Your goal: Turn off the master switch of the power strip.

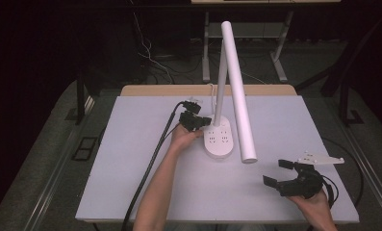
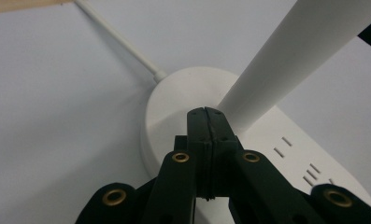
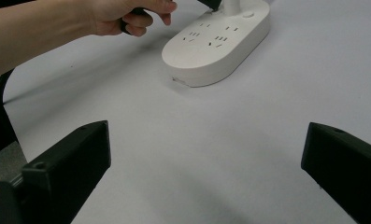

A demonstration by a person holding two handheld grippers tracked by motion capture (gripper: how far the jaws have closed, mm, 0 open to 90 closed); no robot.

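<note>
Pale grey rectangular tabletop [image 1: 145,159], dark room behind, cables on the floor. White oval desk-lamp base with built-in sockets [image 1: 220,140] sits mid-table, its white tubular lamp head [image 1: 238,91] slanting toward the near edge. Left gripper [image 1: 204,121]: jaws pressed together, nothing between them, tips at the base beside the stem. Right gripper [image 1: 278,173]: jaws wide apart, empty, near the table's right front corner.

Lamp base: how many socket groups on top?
2 on the lamp base: one on its left half, one on its right half, both in front of the stem. The shut left gripper may hide more near the stem.
</note>
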